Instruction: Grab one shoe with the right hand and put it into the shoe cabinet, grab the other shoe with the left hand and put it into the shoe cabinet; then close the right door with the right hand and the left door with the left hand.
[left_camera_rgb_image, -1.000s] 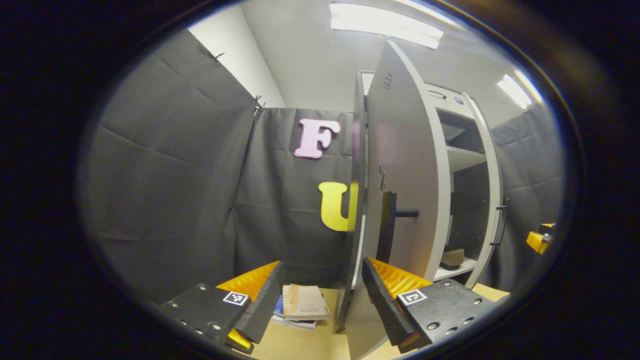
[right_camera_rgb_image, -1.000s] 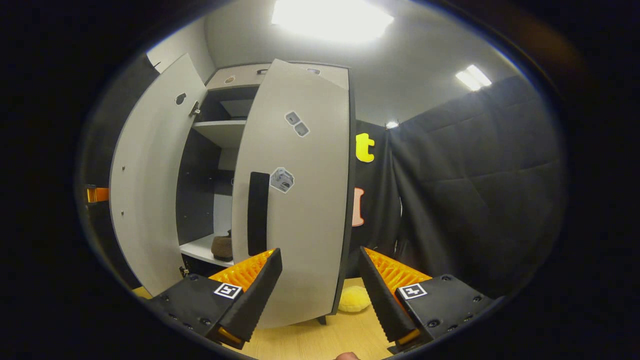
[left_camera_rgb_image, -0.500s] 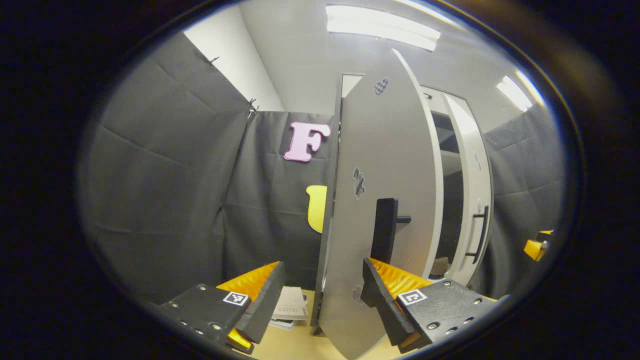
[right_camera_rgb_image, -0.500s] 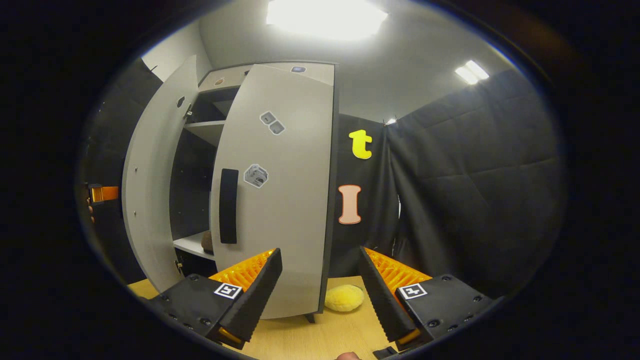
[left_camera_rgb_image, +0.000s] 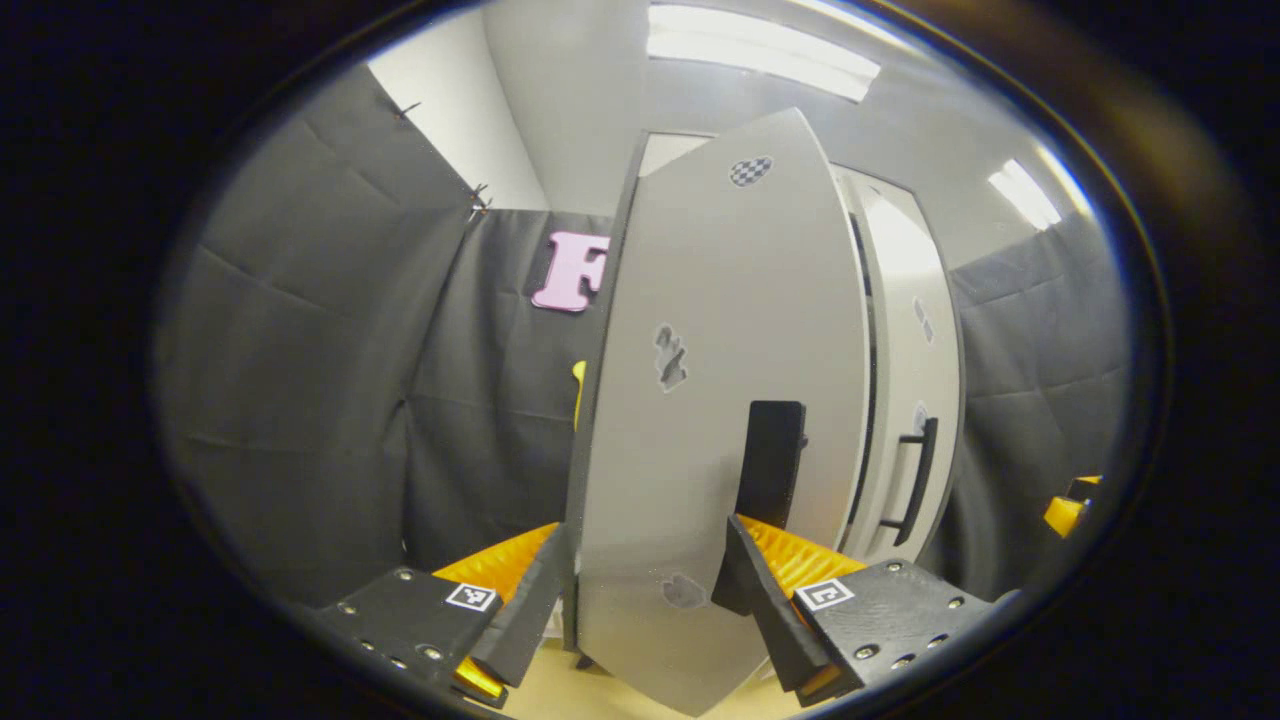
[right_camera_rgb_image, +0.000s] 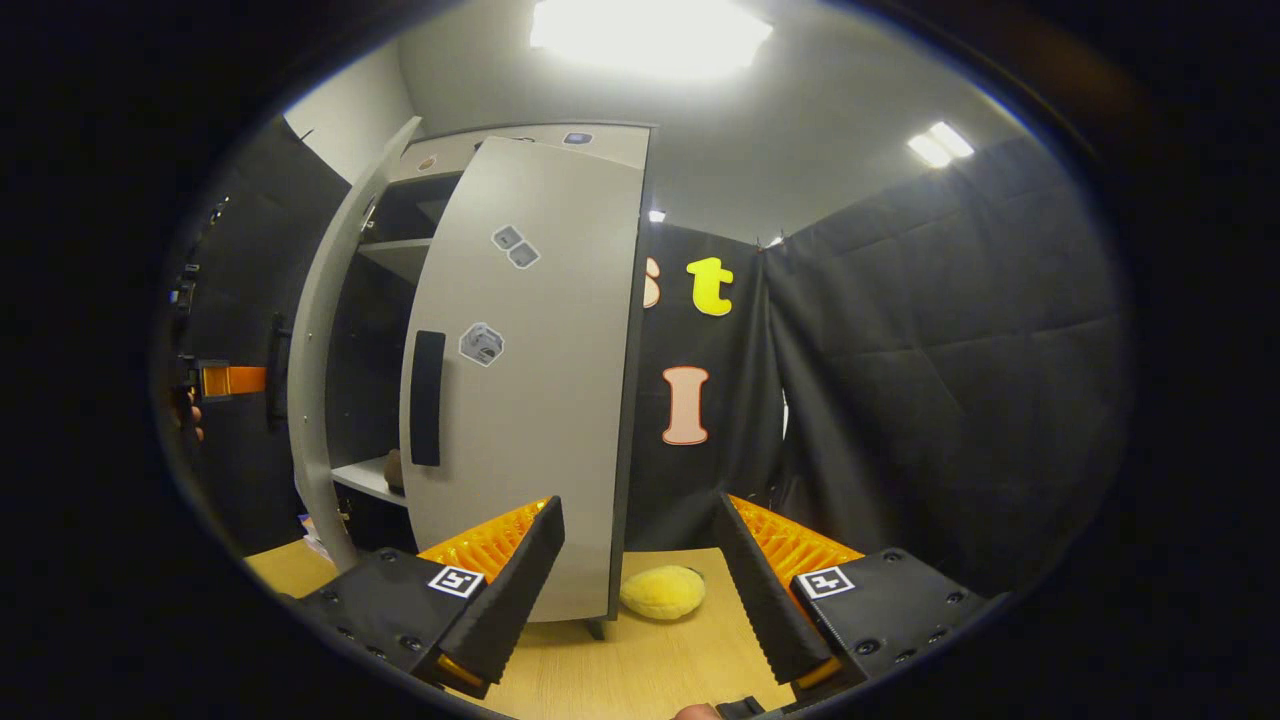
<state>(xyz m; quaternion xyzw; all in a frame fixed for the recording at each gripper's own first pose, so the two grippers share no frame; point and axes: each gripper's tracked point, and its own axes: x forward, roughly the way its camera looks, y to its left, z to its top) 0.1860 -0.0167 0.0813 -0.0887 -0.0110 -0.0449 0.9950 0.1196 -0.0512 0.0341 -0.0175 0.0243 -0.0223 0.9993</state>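
Doors (left_camera_rgb_image: 720, 400) nearly shut; left gripper (left_camera_rgb_image: 640, 590) open against left one.

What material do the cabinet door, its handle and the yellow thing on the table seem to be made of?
The right door looks like laminated board: flat, matte pale grey with a dark edge. Its handle is a matte black bar; plastic or metal, I cannot tell. The yellow thing looks soft and fuzzy, perhaps plush or sponge. The table shows light wood grain.

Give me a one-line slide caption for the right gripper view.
Open right gripper faces the cabinet's nearly closed right door.
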